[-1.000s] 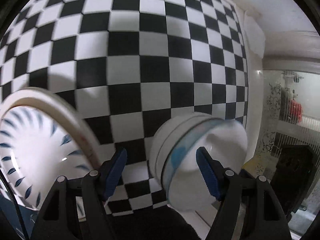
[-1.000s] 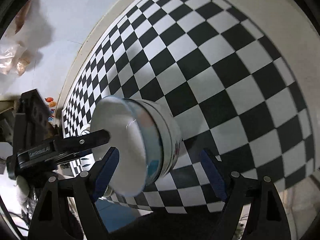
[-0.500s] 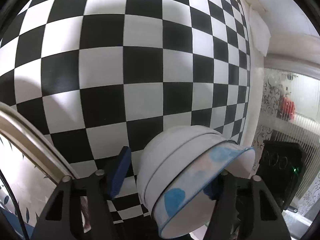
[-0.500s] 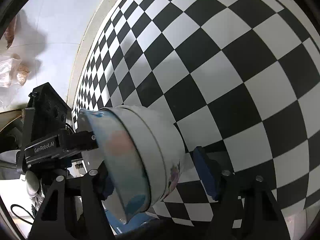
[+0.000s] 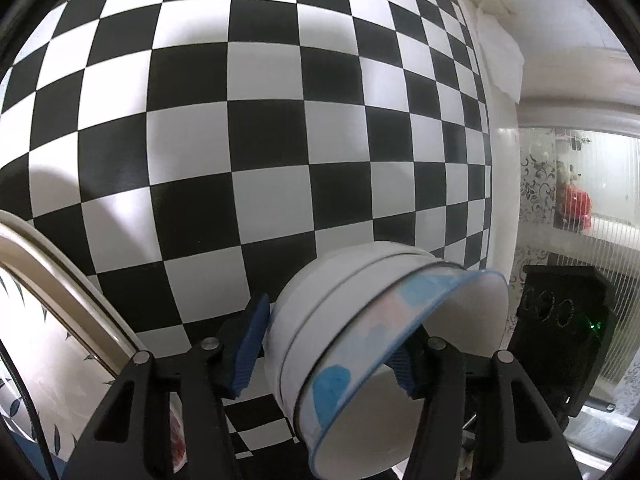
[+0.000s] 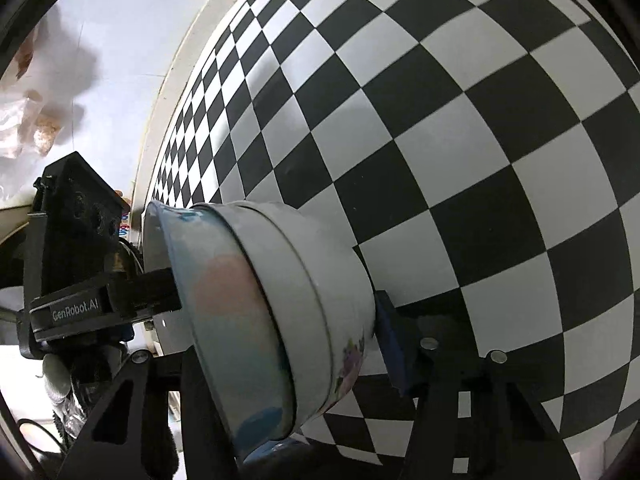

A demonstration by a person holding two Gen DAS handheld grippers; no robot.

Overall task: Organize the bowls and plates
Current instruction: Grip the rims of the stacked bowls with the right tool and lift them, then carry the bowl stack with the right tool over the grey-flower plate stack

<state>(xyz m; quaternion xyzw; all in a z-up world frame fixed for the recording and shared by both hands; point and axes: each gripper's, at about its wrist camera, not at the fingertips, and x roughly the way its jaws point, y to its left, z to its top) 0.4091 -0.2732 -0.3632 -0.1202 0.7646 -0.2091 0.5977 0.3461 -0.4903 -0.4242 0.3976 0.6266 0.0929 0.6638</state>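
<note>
A stack of nested white bowls [image 5: 360, 340] with blue and pink marks sits on the black-and-white checkered table [image 5: 240, 140]. My left gripper [image 5: 328, 344] is closed around the stack, its blue pads [image 5: 250, 340] against the sides. My right gripper [image 6: 288, 340] also clamps the same bowl stack [image 6: 288, 300] from the other side, one blue pad [image 6: 390, 340] pressed on its base. A large plate [image 5: 48, 340] with a tan rim and blue leaf marks lies at the lower left of the left wrist view.
The other gripper's black body shows in each view, on the right in the left wrist view [image 5: 560, 340] and on the left in the right wrist view [image 6: 76, 260]. The table's white edge [image 5: 500, 160] borders a wall and a patterned glass door. Small cups [image 6: 56, 376] stand lower left.
Both grippers have moved in and closed on the bowl stack, which now fills the space between the pads. The plate has slid toward the left wrist view's left edge.
</note>
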